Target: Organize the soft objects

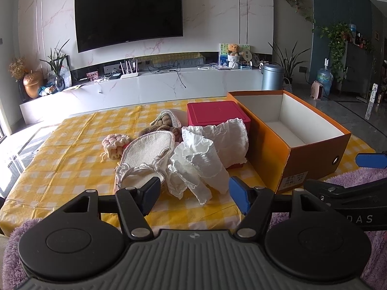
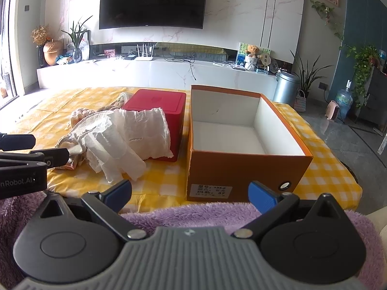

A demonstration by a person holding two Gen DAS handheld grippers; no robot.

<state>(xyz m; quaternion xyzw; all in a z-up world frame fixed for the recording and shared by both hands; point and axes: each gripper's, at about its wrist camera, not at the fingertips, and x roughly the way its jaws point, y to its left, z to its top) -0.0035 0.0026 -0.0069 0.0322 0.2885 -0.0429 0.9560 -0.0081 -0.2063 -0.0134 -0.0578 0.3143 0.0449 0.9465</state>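
Observation:
A pile of soft things lies on the yellow checked tablecloth: a crinkled white cloth, a cream padded piece, a pink knitted item and a brown plush. My left gripper stands open just short of the white cloth's near edge, pads off it. An open orange box with a bare white inside stands to the right. My right gripper is open in front of that box, above a purple fluffy fabric.
A closed red box sits behind the pile, touching the white cloth. The purple fabric covers the table's near edge. Beyond the table are a white TV console and a wall TV. Tiled floor lies to the right.

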